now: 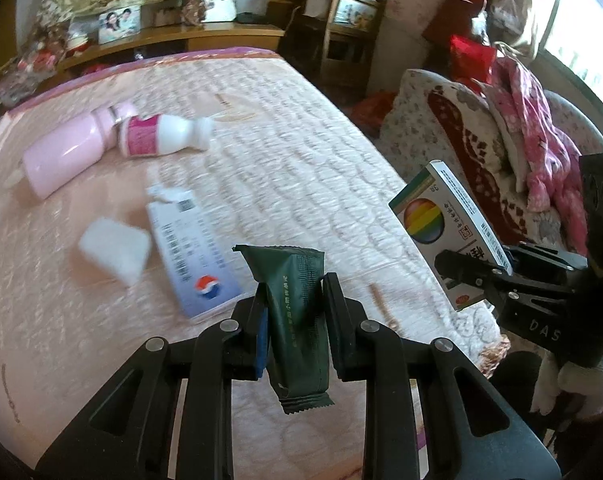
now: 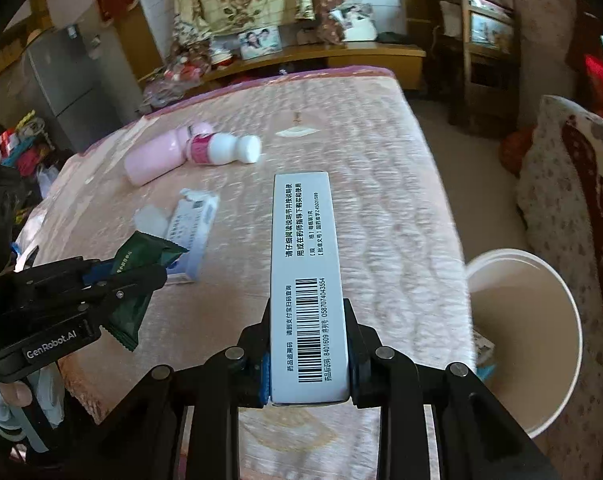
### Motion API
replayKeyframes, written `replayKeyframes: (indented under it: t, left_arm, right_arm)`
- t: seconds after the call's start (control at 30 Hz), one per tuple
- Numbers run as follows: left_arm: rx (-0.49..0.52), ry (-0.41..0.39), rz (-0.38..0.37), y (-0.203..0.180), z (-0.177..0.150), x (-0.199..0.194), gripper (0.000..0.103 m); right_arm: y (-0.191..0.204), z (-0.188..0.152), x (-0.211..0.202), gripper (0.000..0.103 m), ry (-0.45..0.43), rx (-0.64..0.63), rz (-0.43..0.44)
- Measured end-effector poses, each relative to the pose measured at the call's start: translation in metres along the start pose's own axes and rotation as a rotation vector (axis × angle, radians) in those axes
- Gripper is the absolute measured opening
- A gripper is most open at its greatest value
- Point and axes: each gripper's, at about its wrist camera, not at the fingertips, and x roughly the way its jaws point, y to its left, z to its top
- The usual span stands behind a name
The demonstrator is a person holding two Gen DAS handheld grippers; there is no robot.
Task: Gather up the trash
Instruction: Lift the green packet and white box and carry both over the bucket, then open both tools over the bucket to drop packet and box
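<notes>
Trash is in both claws, lifted clear of the bed (image 1: 301, 128): a dark green wrapper (image 1: 297, 320) pinched upright between the narrow jaws of the left gripper (image 1: 293, 312), and a medicine box (image 2: 307, 280) clamped at its near end by the right gripper (image 2: 309, 344), jaws nearly shut on it. This looks like the carry step, with both pieces picked and not yet dropped. A white bucket (image 2: 557, 280) stands just right of the right claw, beside the bed's edge, and is probably the bin; the next move calls for swinging each claw over its mouth and opening. Ahead of the left claw lie a flat white-and-blue box (image 1: 189, 256), a white block (image 1: 115, 250), a pink bottle (image 1: 67, 152) and a small white bottle (image 1: 165, 134), uncollected.
</notes>
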Motion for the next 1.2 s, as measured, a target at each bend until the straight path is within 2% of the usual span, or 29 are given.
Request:
replayKeyframes:
  t: [0.53, 0.97, 1.2]
  left_arm:
    - [0.139, 0.021, -0.062, -0.091, 0.022, 0.038, 0.022]
    - [0.181, 0.062, -0.16, -0.153, 0.031, 0.07, 0.022]
    - [0.204, 0.081, -0.179, -0.18, 0.03, 0.09, 0.022]
  right_arm:
    - [-0.086, -0.025, -0.027, 0.026, -0.013, 0.139, -0.089]
    - [-0.143, -0.052, -0.039, 0.026, -0.01, 0.249, -0.14]
    - [-0.168, -0.065, -0.036, 0.026, 0.002, 0.3, -0.151]
